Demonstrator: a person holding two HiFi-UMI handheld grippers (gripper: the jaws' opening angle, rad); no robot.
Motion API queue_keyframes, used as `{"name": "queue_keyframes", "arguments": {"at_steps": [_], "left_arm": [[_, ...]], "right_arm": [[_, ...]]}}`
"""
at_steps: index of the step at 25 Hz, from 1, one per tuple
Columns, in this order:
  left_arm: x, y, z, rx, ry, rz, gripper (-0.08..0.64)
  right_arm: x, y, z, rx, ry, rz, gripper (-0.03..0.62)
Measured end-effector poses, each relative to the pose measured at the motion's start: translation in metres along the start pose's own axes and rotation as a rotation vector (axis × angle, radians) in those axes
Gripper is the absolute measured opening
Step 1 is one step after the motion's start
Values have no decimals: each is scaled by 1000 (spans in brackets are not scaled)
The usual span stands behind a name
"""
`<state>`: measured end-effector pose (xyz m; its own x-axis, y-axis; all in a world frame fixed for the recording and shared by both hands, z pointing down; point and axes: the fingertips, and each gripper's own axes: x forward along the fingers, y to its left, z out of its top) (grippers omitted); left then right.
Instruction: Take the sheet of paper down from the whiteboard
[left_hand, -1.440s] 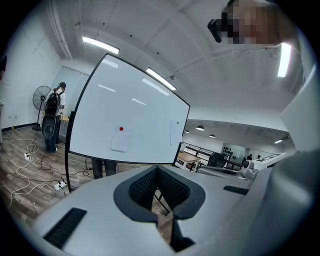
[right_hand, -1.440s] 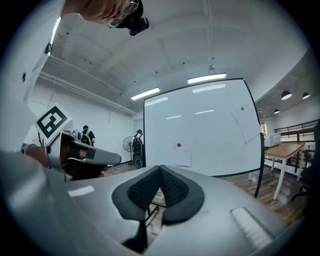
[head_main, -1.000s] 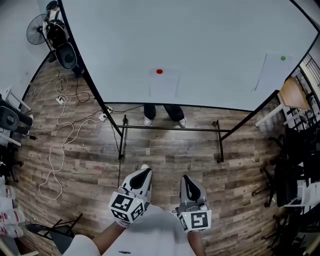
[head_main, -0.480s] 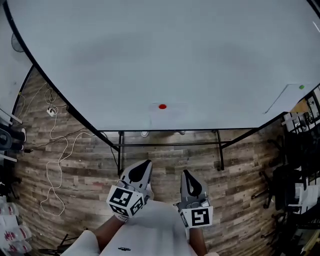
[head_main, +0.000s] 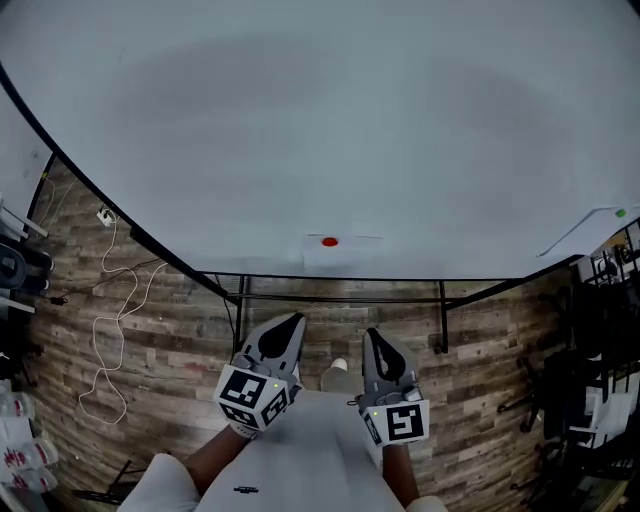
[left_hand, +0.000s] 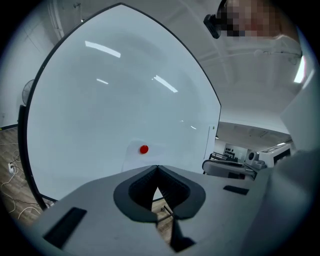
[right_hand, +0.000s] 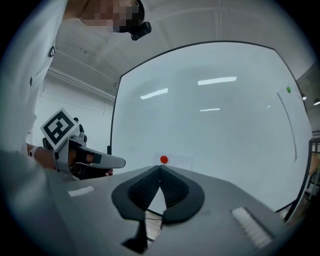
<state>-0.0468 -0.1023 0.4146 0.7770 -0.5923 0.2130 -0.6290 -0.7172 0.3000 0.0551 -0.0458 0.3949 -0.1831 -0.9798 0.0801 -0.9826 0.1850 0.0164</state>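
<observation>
One whiteboard (head_main: 300, 120). Two sheets of paper hang on it: one sheet (head_main: 345, 256) at the middle of the whiteboard's lower edge, the other sheet (head_main: 590, 232) at its right edge. Two magnets, one per sheet: a red magnet (head_main: 329, 241) and a green magnet (head_main: 620, 213). Two grippers below the whiteboard: left gripper (head_main: 288, 322) and right gripper (head_main: 371, 336).
</observation>
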Motion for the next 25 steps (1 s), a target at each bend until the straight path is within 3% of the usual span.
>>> {"name": "queue_keyframes", "arguments": {"at_steps": [7, 23, 25], "left_arm": [[19, 3, 6, -11, -11, 72, 6], [43, 1, 2, -38, -14, 140, 6], [48, 0, 1, -41, -8, 146, 6]], "right_arm": [[16, -29, 0, 4, -1, 74, 11], [49, -63, -12, 23, 22, 156, 11], [55, -67, -15, 27, 31, 171, 42]]}}
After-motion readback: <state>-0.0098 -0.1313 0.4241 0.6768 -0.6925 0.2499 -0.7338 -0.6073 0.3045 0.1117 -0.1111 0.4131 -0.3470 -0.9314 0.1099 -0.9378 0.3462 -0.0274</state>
